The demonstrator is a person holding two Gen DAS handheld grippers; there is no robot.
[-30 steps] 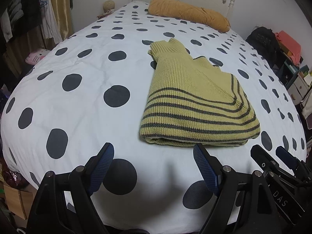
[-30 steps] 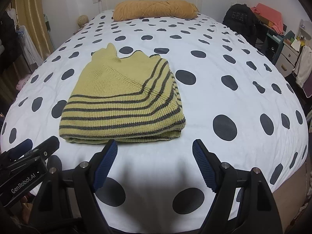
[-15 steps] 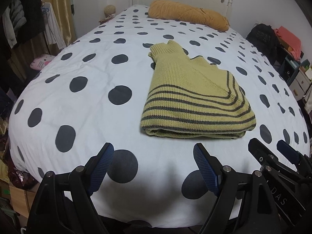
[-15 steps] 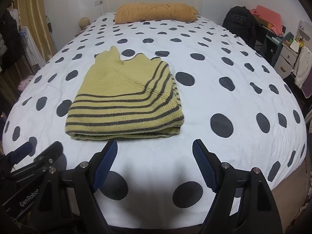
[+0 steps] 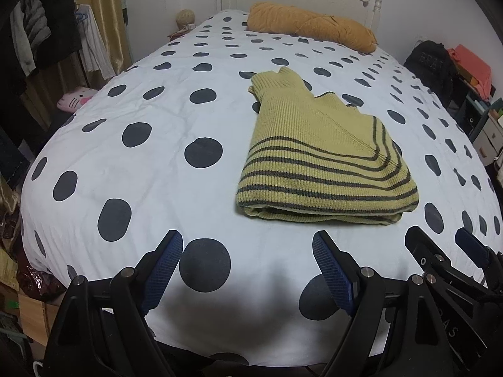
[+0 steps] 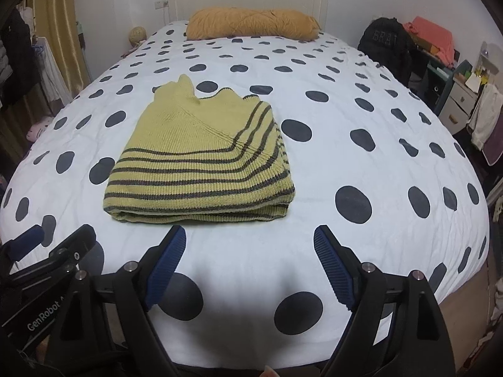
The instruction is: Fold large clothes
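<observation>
Sweater (image 5: 323, 154) folded into a thick yellow-green rectangle with dark stripes is lying on the bed (image 5: 151, 169), right of centre in the left wrist view and left of centre in the right wrist view, its folded edge facing the cameras. Both tools are hanging over the near end of the bed, clear of the cloth. The left tool (image 5: 248, 264) is standing spread wide with nothing between its blue pads. The right tool (image 6: 248, 257) is likewise released and empty, and its jaws have just been opening a little further.

Judging by the neat stack, the folding looks close to finished; what seems to be remaining is either one last tidy or leaving it be. A ribbed cuff or collar is poking out at the far left corner of the sweater, though which part it is I cannot tell from this angle. To finish well, one tool should be reaching past the stack, pinching only that loose ribbed piece, and laying it flat onto the top layer without dragging the layers beneath. The thick knit is likely to be springing back, so a light press afterwards would be helping. An orange pillow (image 6: 251, 23) is lying at the top of the frame, well apart.
</observation>
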